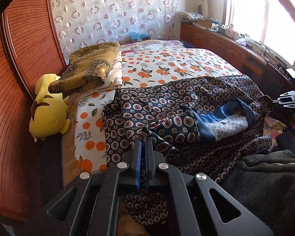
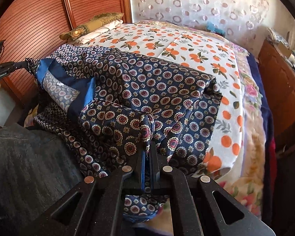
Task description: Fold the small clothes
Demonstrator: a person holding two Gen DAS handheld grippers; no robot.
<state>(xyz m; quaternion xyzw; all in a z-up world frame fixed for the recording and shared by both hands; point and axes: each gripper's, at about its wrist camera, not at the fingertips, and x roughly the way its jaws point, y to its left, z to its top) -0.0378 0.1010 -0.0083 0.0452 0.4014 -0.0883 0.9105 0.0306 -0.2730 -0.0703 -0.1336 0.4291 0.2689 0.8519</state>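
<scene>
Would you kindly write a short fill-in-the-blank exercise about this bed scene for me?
1. Both the left gripper and the right gripper are shut on the dark patterned ____.
2. The bedsheet is printed with ____.
3. The plush toy beside the wardrobe is coloured ____.

Missing words: garment; oranges; yellow

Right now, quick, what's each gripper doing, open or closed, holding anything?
Left gripper: closed, pinching the patterned navy garment.
Right gripper: closed, pinching the same garment.
</scene>
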